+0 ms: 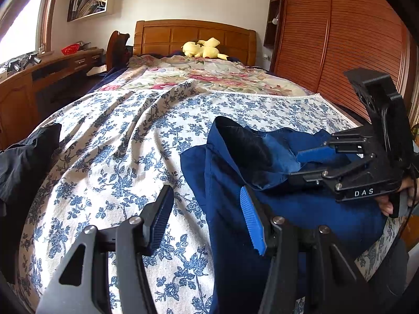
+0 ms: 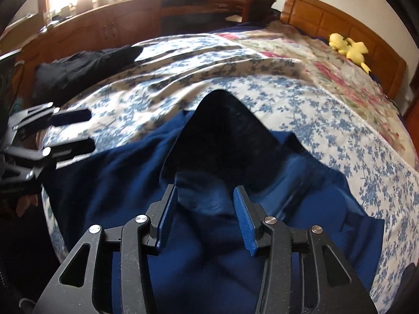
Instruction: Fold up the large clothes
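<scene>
Garment (image 2: 214, 157) beneath parted right tongs (image 2: 207, 219)

The garment (image 2: 199, 157) lies on the bed (image 2: 327, 120), a plush toy (image 2: 348, 47) at the headboard (image 2: 340, 26).

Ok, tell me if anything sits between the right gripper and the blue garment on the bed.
Nothing visible does. The right gripper hangs directly over the blue garment, jaws apart, with only rumpled blue cloth under its fingers. The left gripper is off to the side, and the black garment lies farther away across the floral sheet.
</scene>
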`<state>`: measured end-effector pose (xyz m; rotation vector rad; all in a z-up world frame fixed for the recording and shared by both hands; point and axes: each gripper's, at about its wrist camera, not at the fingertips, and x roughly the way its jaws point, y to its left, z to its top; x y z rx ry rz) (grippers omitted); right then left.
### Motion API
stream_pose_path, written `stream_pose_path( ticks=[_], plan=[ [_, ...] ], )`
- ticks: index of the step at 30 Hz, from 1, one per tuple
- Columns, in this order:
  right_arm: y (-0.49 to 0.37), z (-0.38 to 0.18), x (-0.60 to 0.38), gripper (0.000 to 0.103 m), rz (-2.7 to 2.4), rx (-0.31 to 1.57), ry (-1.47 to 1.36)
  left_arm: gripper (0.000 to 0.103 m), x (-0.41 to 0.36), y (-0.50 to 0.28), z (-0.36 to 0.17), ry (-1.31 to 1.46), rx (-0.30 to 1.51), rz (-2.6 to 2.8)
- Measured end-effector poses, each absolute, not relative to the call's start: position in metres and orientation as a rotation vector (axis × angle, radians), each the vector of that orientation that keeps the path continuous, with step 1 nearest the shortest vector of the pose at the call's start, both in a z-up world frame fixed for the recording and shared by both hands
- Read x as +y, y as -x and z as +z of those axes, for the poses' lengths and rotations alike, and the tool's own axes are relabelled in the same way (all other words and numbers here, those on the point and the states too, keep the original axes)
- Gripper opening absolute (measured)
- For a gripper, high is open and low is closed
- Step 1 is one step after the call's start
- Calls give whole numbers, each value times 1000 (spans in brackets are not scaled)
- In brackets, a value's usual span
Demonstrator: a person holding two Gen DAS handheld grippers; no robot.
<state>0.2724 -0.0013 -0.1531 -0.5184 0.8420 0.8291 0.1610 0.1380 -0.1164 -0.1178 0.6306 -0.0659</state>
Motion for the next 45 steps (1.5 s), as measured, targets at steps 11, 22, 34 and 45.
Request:
stream_pose_path(
  ticks=[11, 22, 34, 45],
  plan=[
    [-267, -166, -14, 46, 831, 906, 564, 52, 134, -162, -117, 110, 634, -68],
    [-286, -184, -11, 3, 807, 946, 642, 52, 135, -162, -117, 108, 633, -69],
    [-353, -131, 6, 2, 604, 628, 649, 52, 129, -162, -113, 106, 624, -76],
    [-391, -121, -40, 50, 498, 697, 455, 52, 105, -176, -104, 105, 598, -110]
  ],
)
